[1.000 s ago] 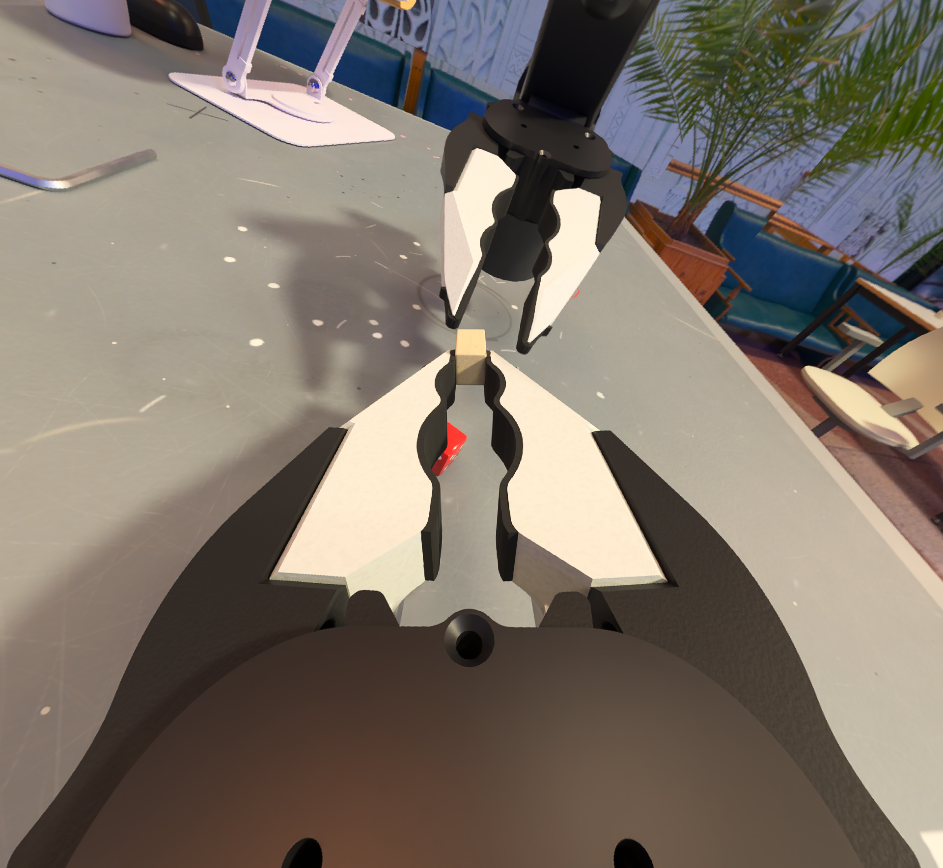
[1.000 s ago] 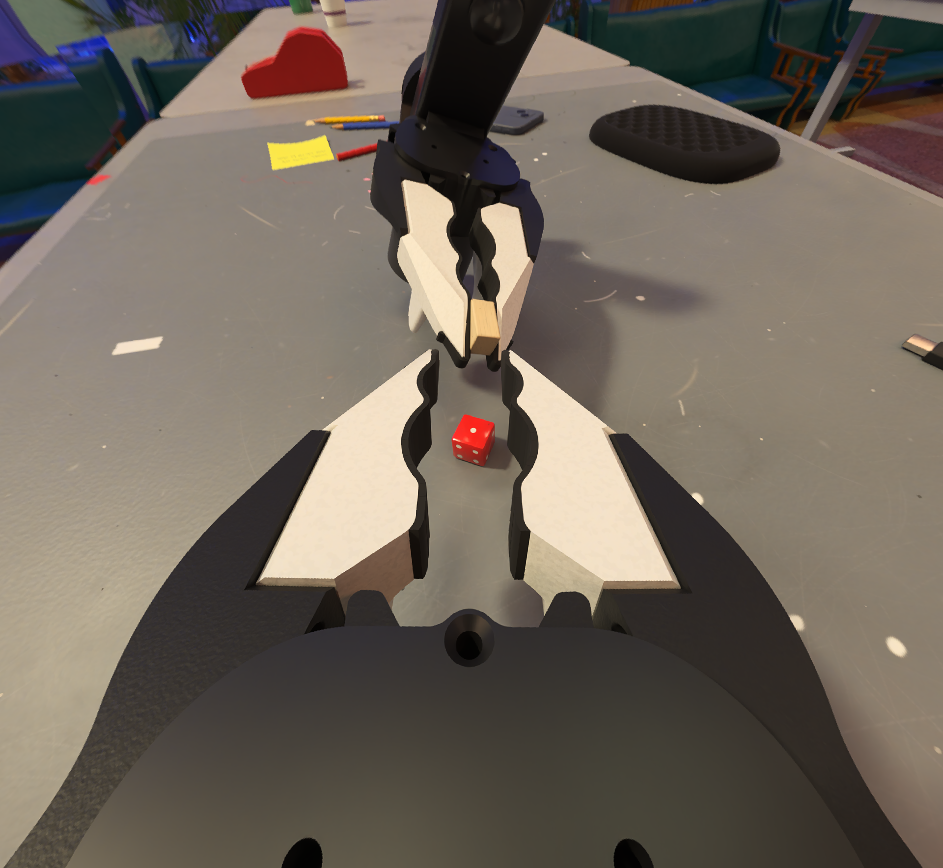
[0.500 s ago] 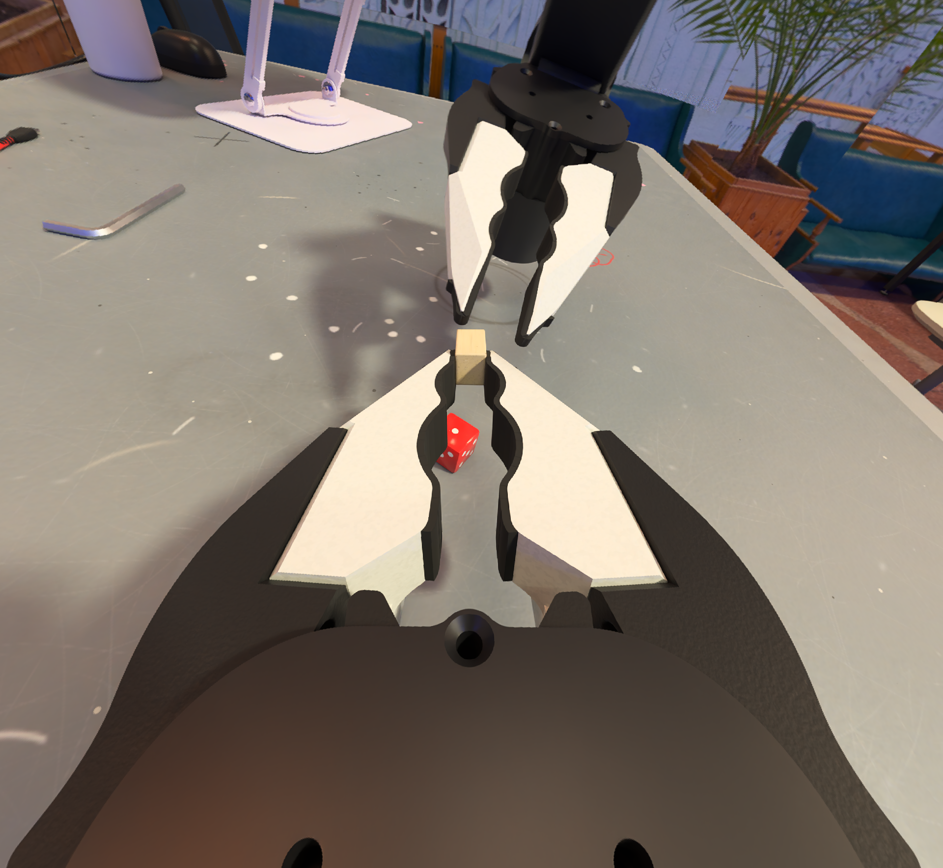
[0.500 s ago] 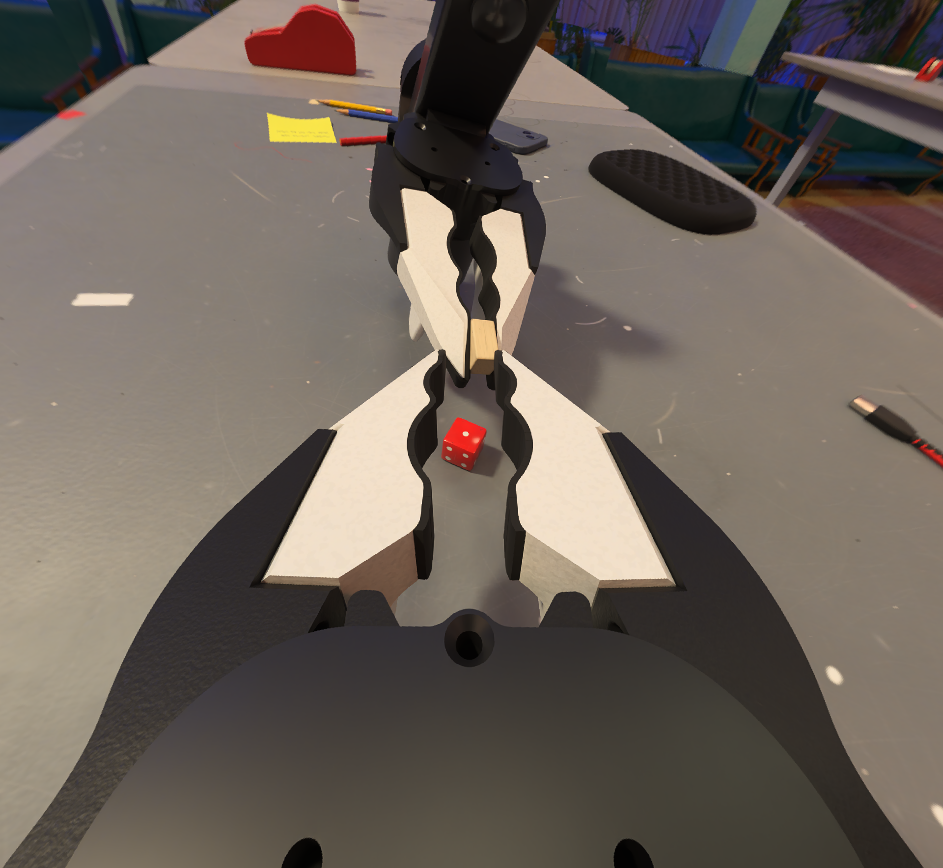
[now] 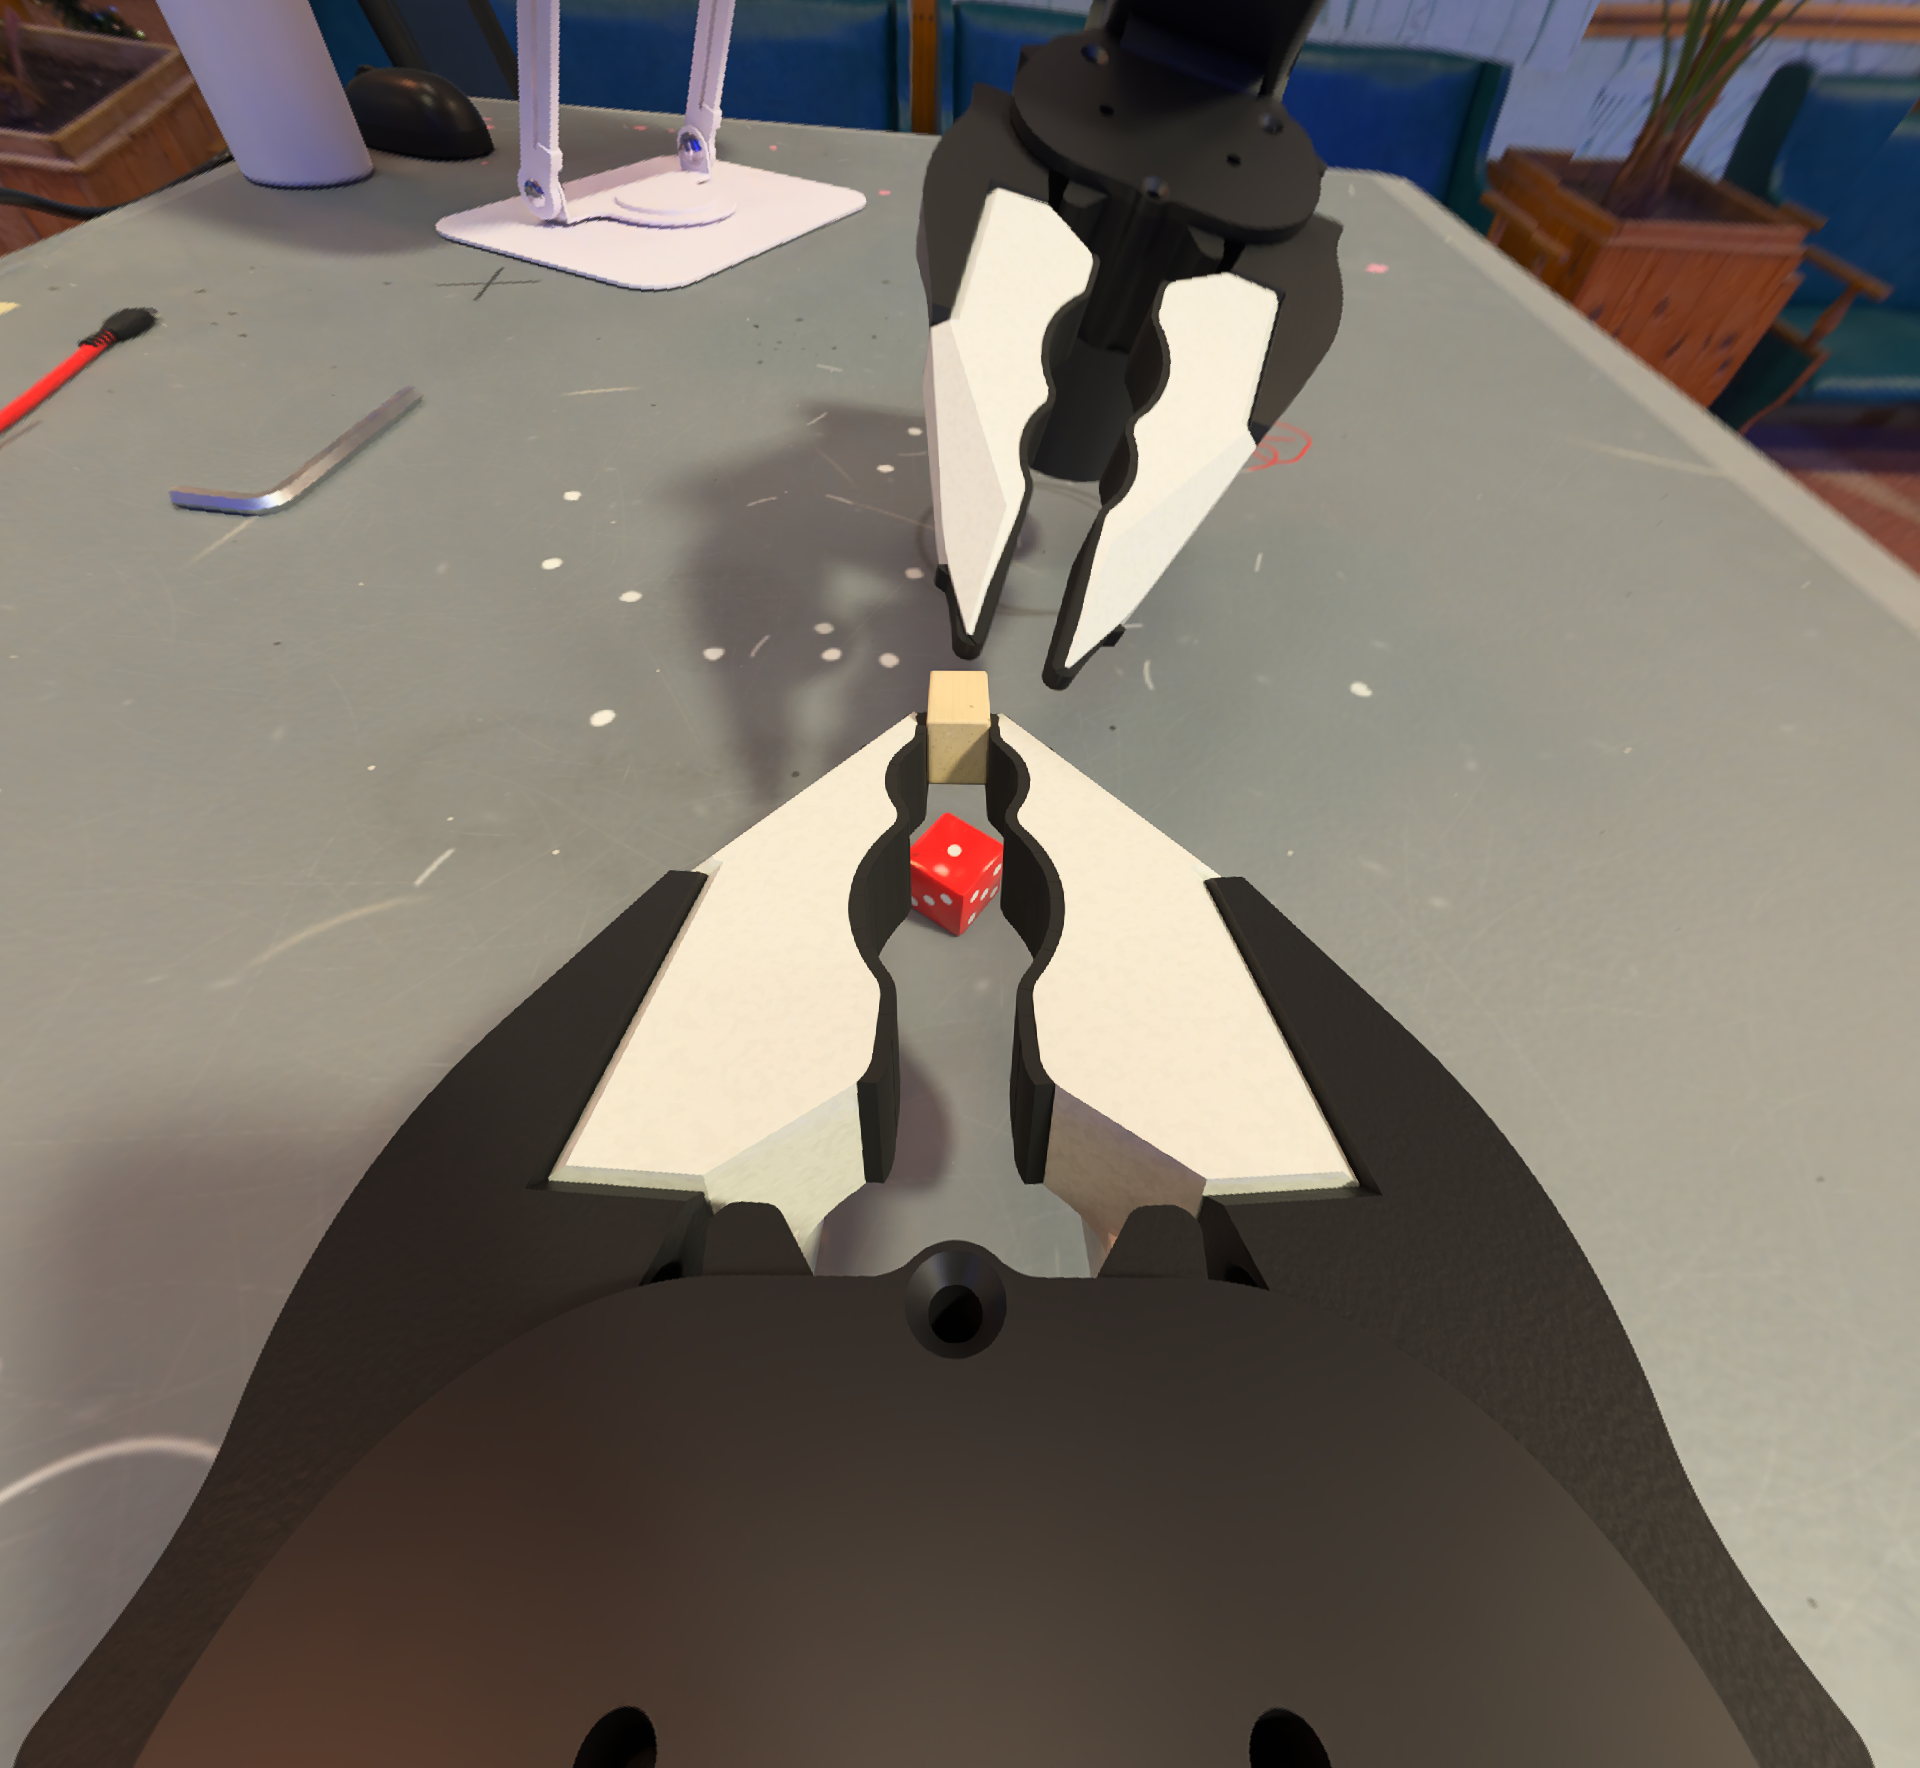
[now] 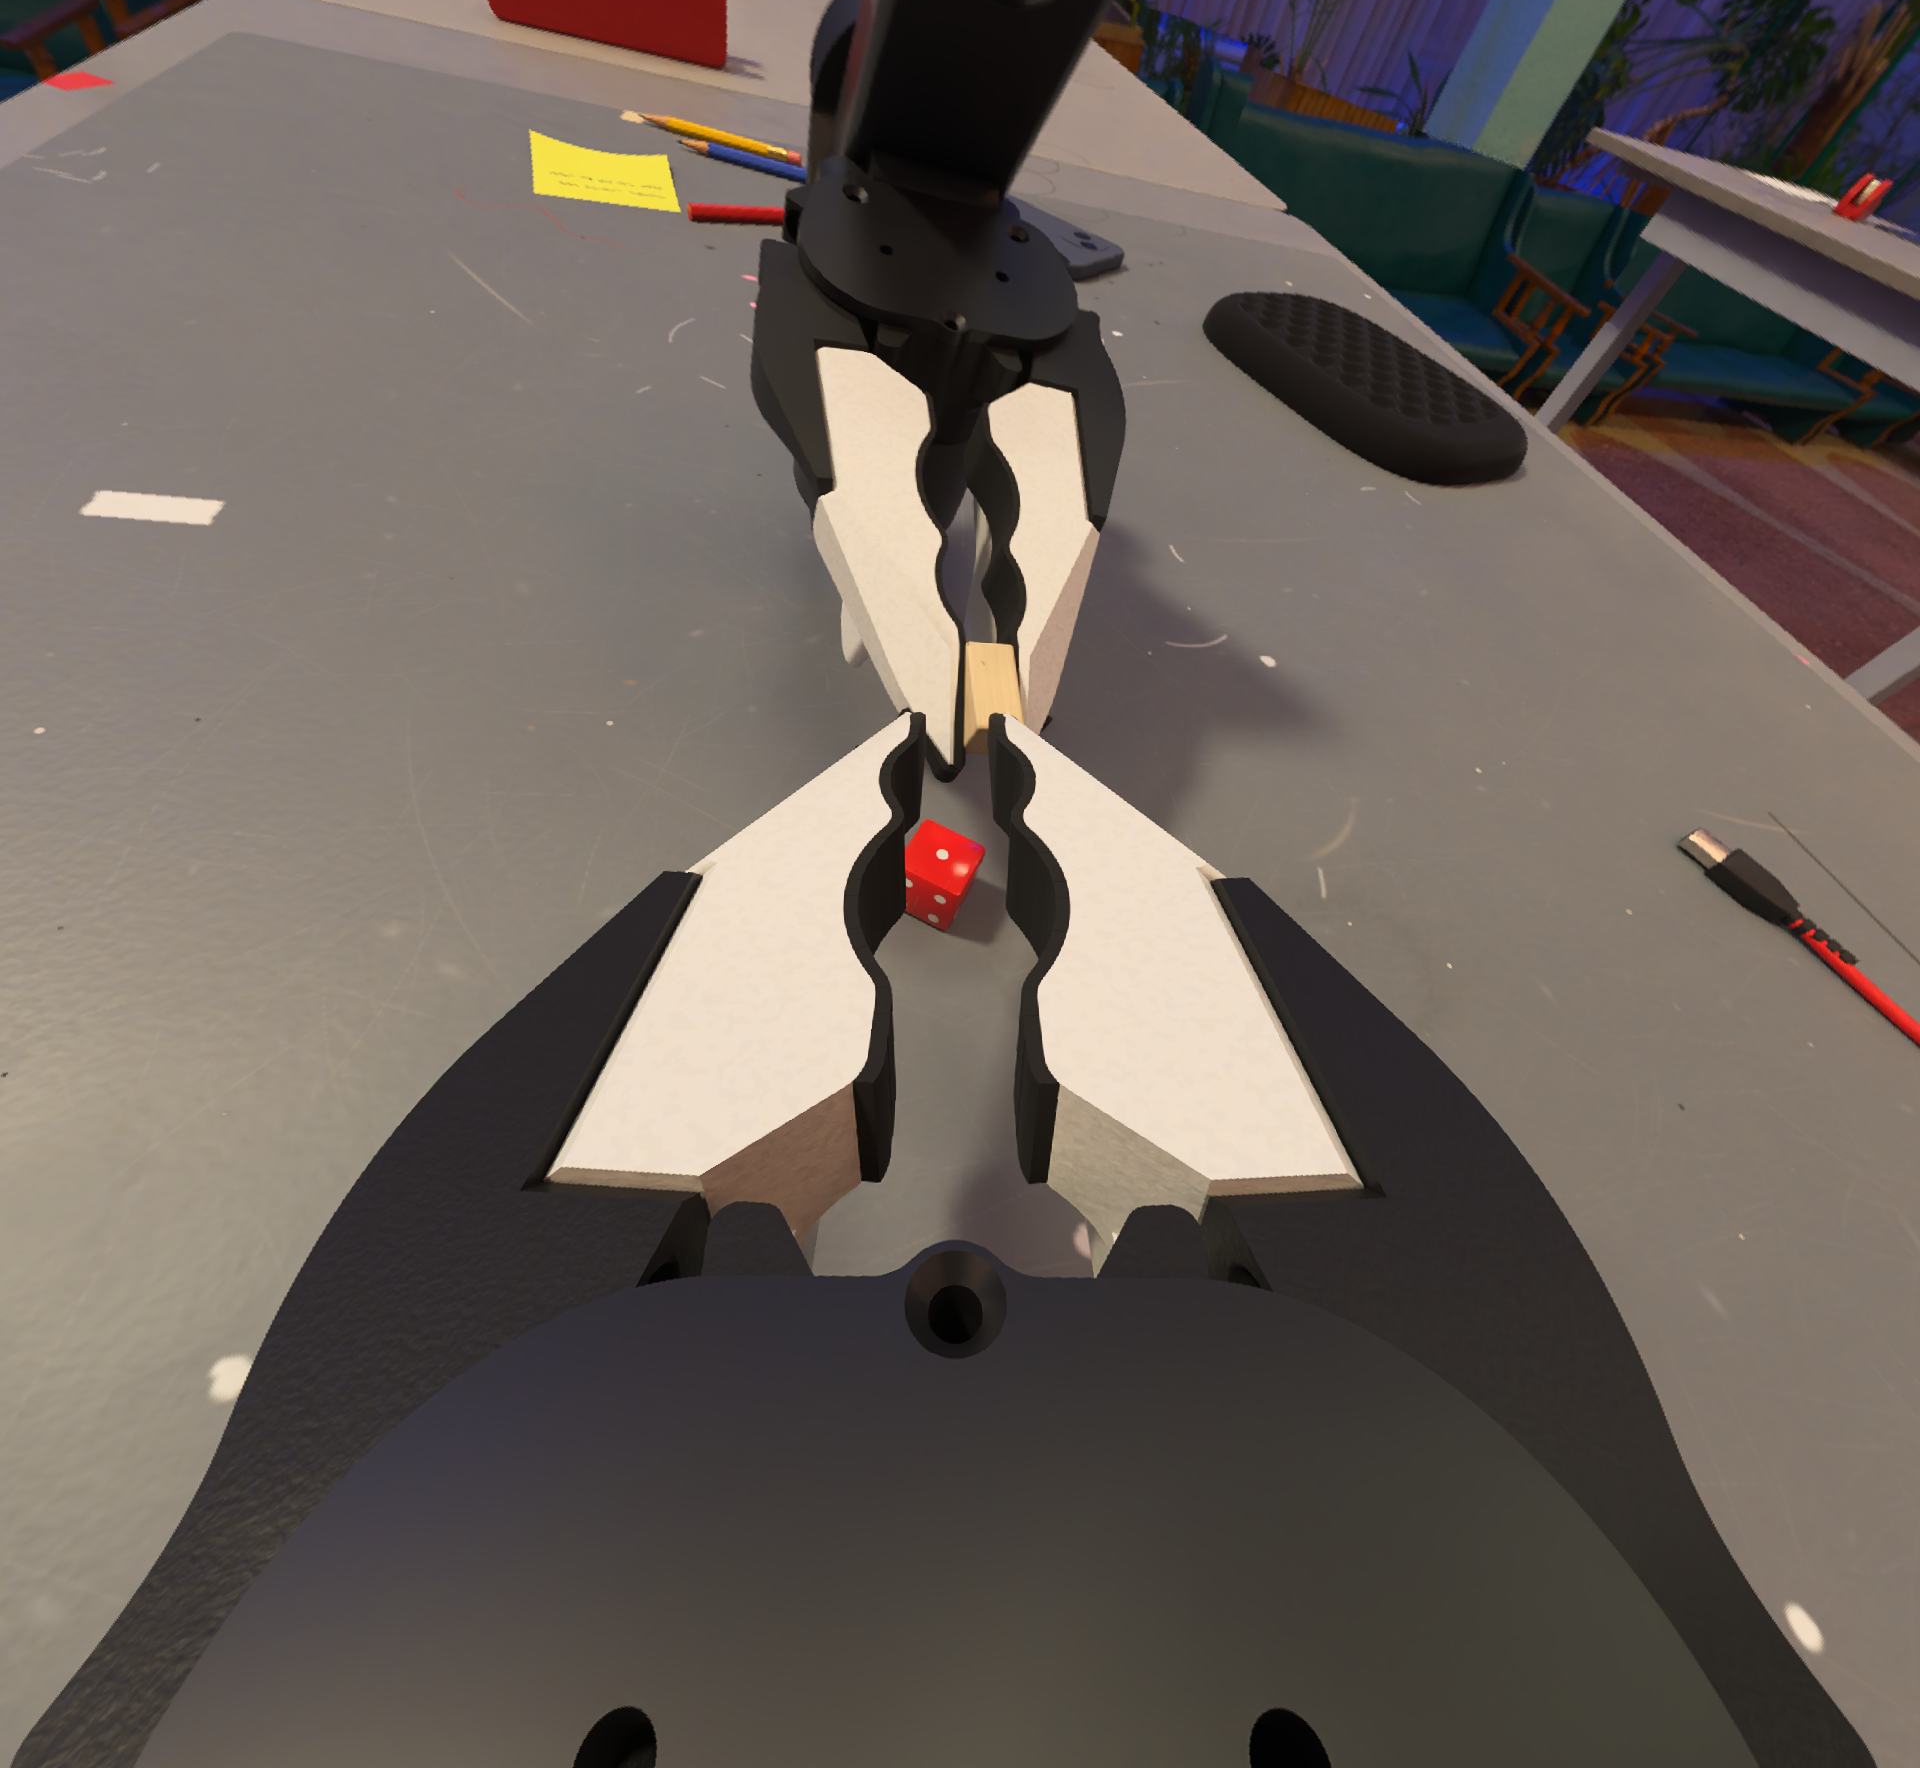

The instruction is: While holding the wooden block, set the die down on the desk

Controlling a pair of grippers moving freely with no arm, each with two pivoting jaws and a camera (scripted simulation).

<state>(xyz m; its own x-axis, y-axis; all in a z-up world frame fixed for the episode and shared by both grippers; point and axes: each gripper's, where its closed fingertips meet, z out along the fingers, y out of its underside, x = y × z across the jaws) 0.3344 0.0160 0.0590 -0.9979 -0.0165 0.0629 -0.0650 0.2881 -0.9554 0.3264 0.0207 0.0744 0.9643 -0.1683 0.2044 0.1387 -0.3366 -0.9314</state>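
In the left wrist view my left gripper (image 5: 957,731) is shut on the small wooden block (image 5: 957,726) at its fingertips, held a little above the grey desk (image 5: 416,783). The red die (image 5: 956,871) lies on the desk below, seen between my fingers. My right gripper (image 5: 1013,664) faces it, open and empty, tips just beyond the block. In the right wrist view my right gripper (image 6: 956,731) is open over the die (image 6: 940,871), which rests on the desk apart from both fingers. The left gripper (image 6: 982,710) holds the block (image 6: 989,690) there.
A hex key (image 5: 301,471), a red cable (image 5: 62,368), a white stand (image 5: 655,212) and a white post (image 5: 239,14) lie to the left. A yellow note (image 6: 603,172), pencils (image 6: 727,144), a black wrist rest (image 6: 1361,388) and a USB cable (image 6: 1766,897) are also on the desk.
Both grippers have swung sideways around the die, so it now shows centred between the left fingers. The die stays on the desk. Neither gripper's opening has changed.
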